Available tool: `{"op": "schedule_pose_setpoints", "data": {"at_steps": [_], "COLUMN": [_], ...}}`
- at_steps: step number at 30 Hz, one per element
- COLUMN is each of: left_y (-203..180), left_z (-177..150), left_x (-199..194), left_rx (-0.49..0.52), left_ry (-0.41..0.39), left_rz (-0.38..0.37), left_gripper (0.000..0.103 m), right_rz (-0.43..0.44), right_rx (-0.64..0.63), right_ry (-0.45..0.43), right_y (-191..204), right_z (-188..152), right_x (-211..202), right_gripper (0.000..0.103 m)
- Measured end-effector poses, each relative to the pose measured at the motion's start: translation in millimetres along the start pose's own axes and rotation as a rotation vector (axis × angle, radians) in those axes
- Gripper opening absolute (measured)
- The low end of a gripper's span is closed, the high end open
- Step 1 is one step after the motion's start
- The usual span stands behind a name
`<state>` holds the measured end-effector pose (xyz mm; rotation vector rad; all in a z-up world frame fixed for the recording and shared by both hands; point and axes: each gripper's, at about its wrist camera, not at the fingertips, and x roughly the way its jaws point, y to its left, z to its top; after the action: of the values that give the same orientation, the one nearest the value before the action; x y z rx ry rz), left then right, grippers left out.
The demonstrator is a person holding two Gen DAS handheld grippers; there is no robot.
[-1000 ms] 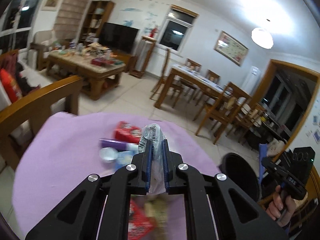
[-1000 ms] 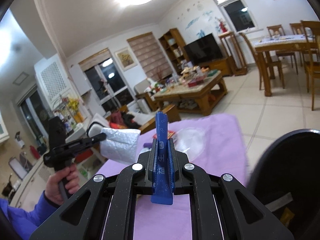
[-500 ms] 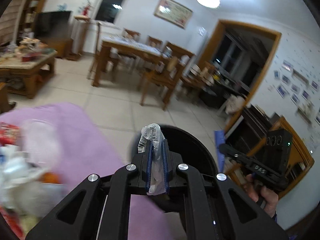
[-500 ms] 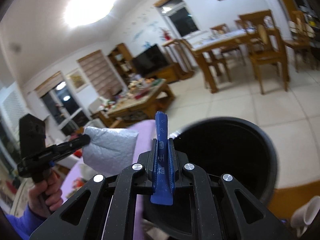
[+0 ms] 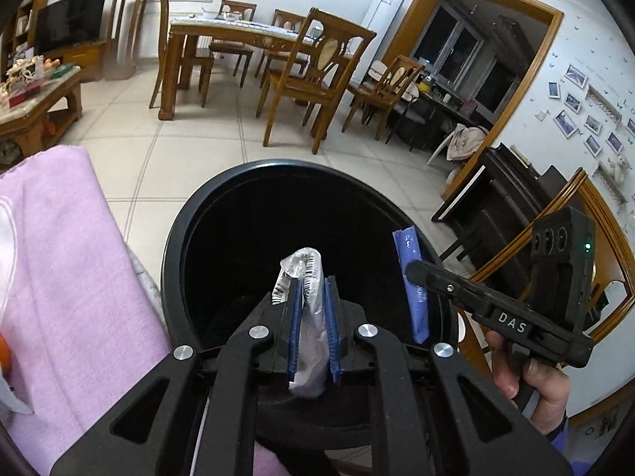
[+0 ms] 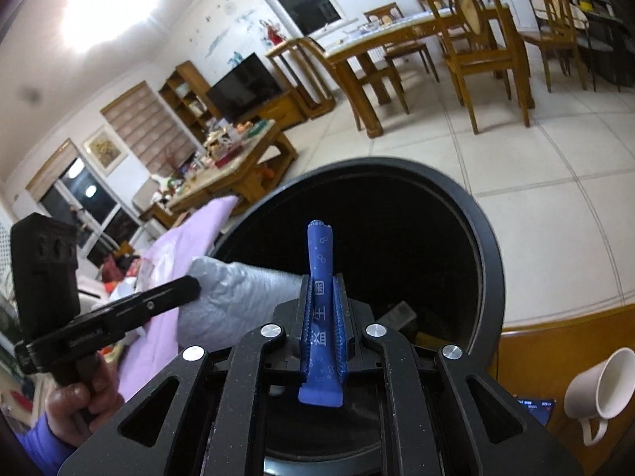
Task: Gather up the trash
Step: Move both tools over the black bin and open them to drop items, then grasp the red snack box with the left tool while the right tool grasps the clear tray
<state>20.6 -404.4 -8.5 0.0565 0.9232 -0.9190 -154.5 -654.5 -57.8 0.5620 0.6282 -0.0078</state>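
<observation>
Both wrappers are feather-light and floppy: left tongs (image 5: 313, 333) loosening around the silver wrapper (image 5: 305, 309), right tongs (image 6: 322, 317) around the blue sachet (image 6: 320, 277), over the bin (image 6: 476, 238).

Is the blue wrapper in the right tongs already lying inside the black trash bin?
No, the blue wrapper stands upright between the pads of the right tongs, above the black trash bin.

Blk grippers (image 5: 313, 317), blue pads (silver screws), purple sleeve (image 6: 47, 448).
</observation>
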Motion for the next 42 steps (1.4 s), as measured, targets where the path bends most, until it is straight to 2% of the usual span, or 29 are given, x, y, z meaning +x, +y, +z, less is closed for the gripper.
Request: {"op": "schedule_pose_setpoints", "data": {"at_steps": [1,2,3,4,5,6,7,8,9,14,19,25,29,32,34,40,41,42], "left_y": [1,1,3,4,3,7,5,8,11,42,106,178,205,218,222,217,216,215], "left_z": [-1,-2,-3,-4,-5,-9,-8,-10,-12,-33,-55,-104,-133,-146,-152,-145,-147,-152], "left_x": [-2,-6,-12,-17,-24,-38,-43,-51,-60,-114,-183,-248,-254,-250,-247,-222,-217,-214], "left_rx": [0.000,0.001,0.001,-0.004,-0.009,-0.015,-0.012,-0.007,-0.004,-0.034,-0.119,-0.224,-0.297,-0.352,-0.382,-0.362,-0.355,-0.350], "left_ry": [0.001,0.000,-0.005,-0.017,-0.043,-0.096,-0.118,-0.129,-0.136,-0.207,-0.288,-0.279,-0.211,-0.178,-0.167,-0.123,-0.107,-0.092], "left_rz": [0.003,0.004,0.009,0.018,0.031,0.049,0.056,0.060,0.057,0.097,0.217,0.398,0.444,0.431,0.394,0.393,0.403,0.412], "left_gripper": [0.015,0.021,0.044,0.061,0.091,0.096,0.096,0.097,0.097,0.098,0.098,0.098,0.098,0.098,0.098,0.097,0.095,0.088], "right_rz": [-0.006,-0.010,-0.012,-0.012,-0.011,-0.012,-0.014,-0.012,-0.007,0.023,0.075,0.134,0.146,0.131,0.102,0.033,0.027,0.021], "right_rx": [-0.003,-0.005,-0.007,-0.005,-0.005,-0.011,-0.021,-0.035,-0.040,-0.130,-0.250,-0.363,-0.456,-0.514,-0.538,-0.597,-0.603,-0.604], "right_ry": [0.003,0.005,0.007,0.008,0.001,-0.010,-0.014,-0.018,-0.020,-0.012,0.032,0.107,0.147,0.176,0.189,0.278,0.282,0.289], "right_y": [1,2,4,6,7,10,18,25,31,89,159,253,314,352,370,392,389,390], "right_z": [-1,2,3,2,4,3,4,5,5,9,3,2,3,7,10,6,5,4], "right_x": [2,5,7,8,7,7,6,8,7,18,41,95,140,179,205,273,278,285], "right_gripper": [0.022,0.031,0.049,0.058,0.068,0.068,0.068,0.073,0.082,0.085,0.085,0.085,0.085,0.085,0.085,0.085,0.084,0.080]}}
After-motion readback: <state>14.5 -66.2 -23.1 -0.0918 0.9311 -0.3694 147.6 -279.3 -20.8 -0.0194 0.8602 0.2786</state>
